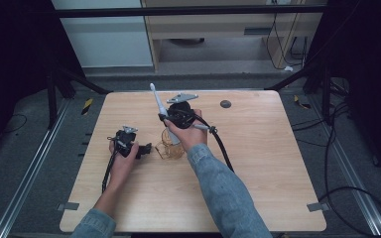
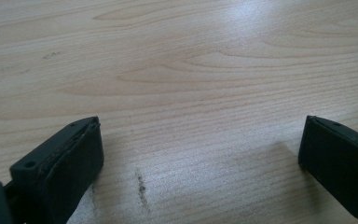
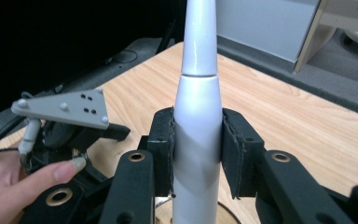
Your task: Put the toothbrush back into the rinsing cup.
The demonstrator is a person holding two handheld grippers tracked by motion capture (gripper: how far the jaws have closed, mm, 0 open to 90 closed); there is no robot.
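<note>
Near the table's (image 1: 258, 163) middle, the right gripper (image 3: 196, 149) has its jaws clamped on a white electric toothbrush (image 3: 198, 116); its head is cut off in the right gripper view. A clear cup (image 1: 171, 148) sits below, half hidden. The left gripper (image 2: 200, 158) hovers with its jaws wide apart, empty. No readable writing.

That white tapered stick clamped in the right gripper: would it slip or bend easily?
The white tapered stick looks like smooth, glossy plastic, so it might slide if the grip loosened, though the right gripper squeezes it from both sides. It stands straight with no sag, so it is probably stiff. Being round, it would likely roll if laid on the table.
</note>
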